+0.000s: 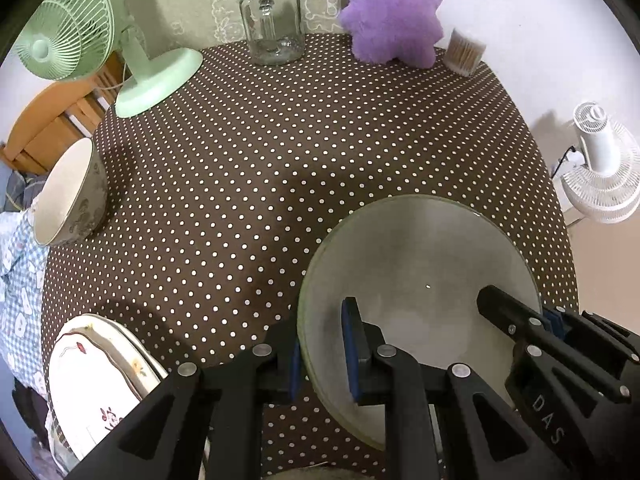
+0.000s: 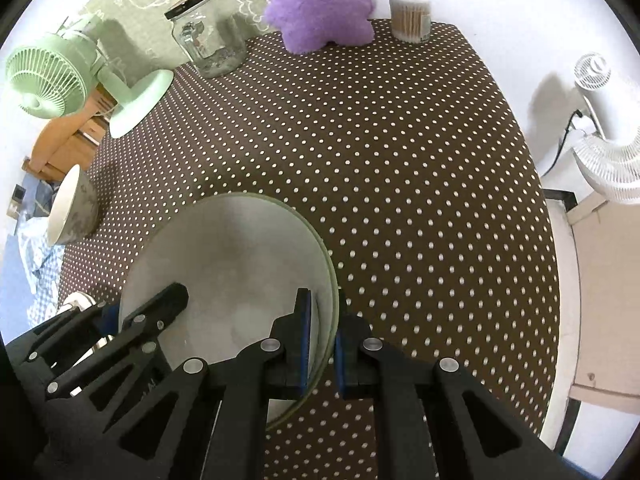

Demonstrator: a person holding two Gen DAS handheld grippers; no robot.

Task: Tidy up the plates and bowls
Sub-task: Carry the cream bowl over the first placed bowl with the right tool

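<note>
A large pale green bowl sits over the near part of the brown dotted tablecloth. My left gripper is shut on its left rim, one pad inside and one outside. My right gripper is shut on the opposite rim the same way. Each gripper also shows in the other's view, the right gripper and the left gripper. A patterned bowl stands at the table's left edge. A stack of flowered white plates lies at the near left corner.
Along the back stand a green desk fan, a glass jar with a dark lid, a purple plush and a tub of cotton swabs. A white floor fan stands off the table's right edge.
</note>
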